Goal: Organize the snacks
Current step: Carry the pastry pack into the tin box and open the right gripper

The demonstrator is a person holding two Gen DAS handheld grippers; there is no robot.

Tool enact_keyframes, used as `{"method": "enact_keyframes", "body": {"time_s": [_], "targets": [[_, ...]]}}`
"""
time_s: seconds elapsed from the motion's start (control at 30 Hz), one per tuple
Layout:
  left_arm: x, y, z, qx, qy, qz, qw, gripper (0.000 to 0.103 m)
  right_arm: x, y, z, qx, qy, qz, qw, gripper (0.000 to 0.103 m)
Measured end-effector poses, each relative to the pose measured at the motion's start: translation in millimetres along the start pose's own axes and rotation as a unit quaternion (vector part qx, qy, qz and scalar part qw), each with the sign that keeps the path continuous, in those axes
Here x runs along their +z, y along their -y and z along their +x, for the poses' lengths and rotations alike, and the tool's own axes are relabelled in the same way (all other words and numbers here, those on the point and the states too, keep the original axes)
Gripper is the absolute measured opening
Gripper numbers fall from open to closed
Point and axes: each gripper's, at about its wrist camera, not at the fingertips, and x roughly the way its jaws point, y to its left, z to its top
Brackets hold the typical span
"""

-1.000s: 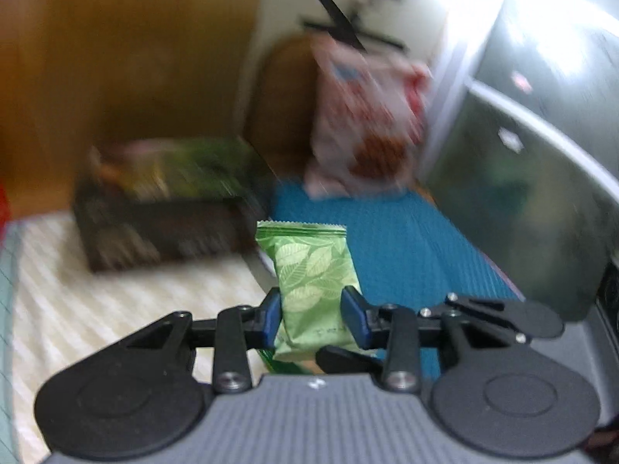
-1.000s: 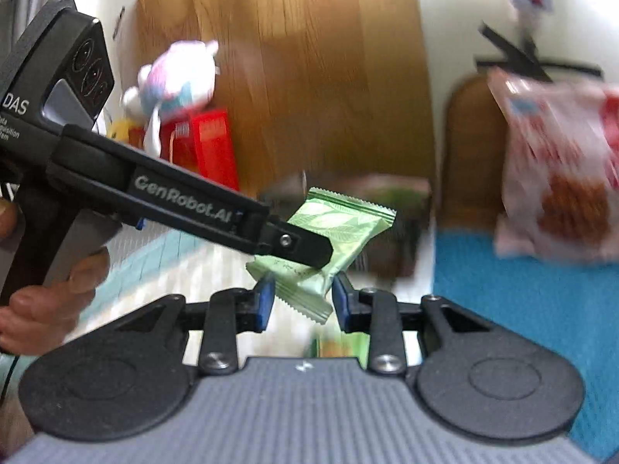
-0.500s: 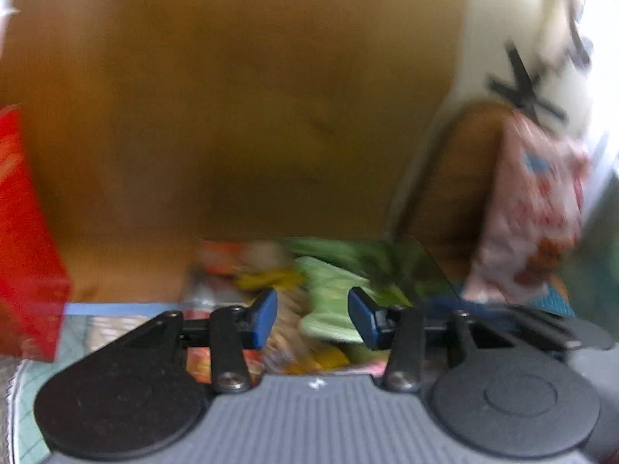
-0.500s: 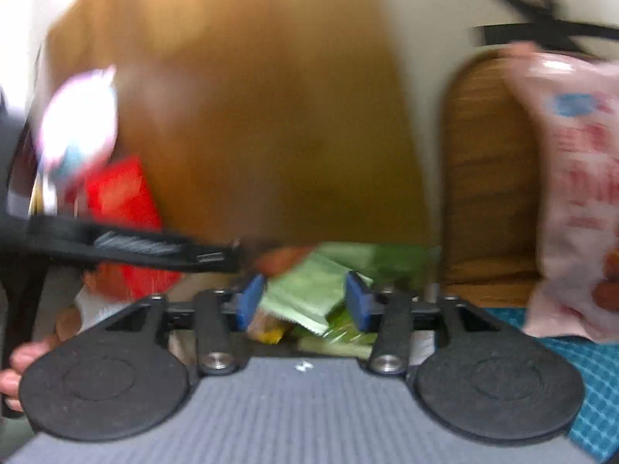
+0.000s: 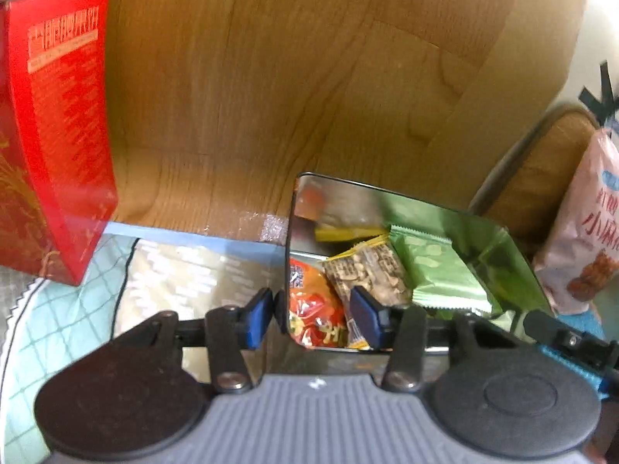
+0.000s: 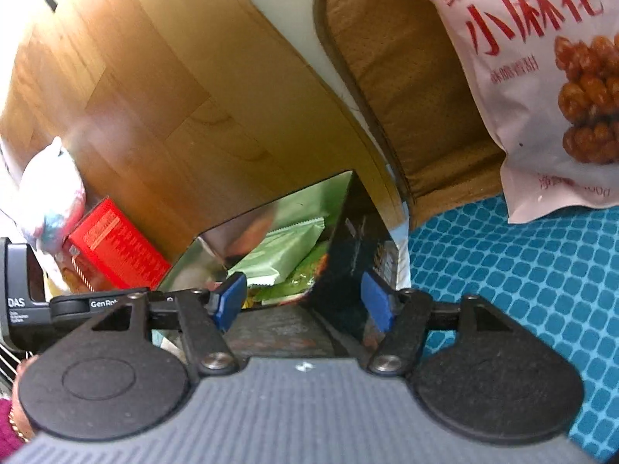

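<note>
While the left gripper (image 5: pixel 313 319) hangs spread and empty over the tin (image 5: pixel 305 185), light, crinkly green packets (image 5: pixel 445 270) lie inside, best pinched at a sealed edge; the right gripper (image 6: pixel 305 297), jaws just widened, holds nothing.

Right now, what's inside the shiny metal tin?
The tin holds a green leaf-print packet, a tan packet, and a red-orange packet. A yellow wrapper shows at the back wall; it may be a reflection. Anything beneath these packets is covered.
</note>
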Motion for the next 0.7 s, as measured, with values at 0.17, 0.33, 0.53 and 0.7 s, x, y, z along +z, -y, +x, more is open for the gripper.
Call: {"method": "enact_keyframes", "body": {"time_s": [0.17,0.33,0.53,0.7], "targets": [[-16.0,0.1,-20.5,0.008,0.009,0.002,0.9999,0.044,-12.0,-10.9,-16.7,0.005,-0.002,-0.009,1.000,0.068],[-33.6,-10.7,-42.7,0.002,0.015,-0.005,0.9999,0.044,-29.9,-13.0,-44.6,0.034,-0.016,0.003,0.999,0.068],[-64.6,-19.3,-102.3,0.029,0.090,-0.031,0.9951,0.077,-59.3,-4.5,-95.7,0.033,-0.013,-0.008,0.999,0.068],[-94.0,4.9,-114.3,-0.064,0.040,-0.011,0.9970,0.067,-96.3,-14.2,-107.7,-0.009,-0.039,-0.067,0.997,0.055]]}}
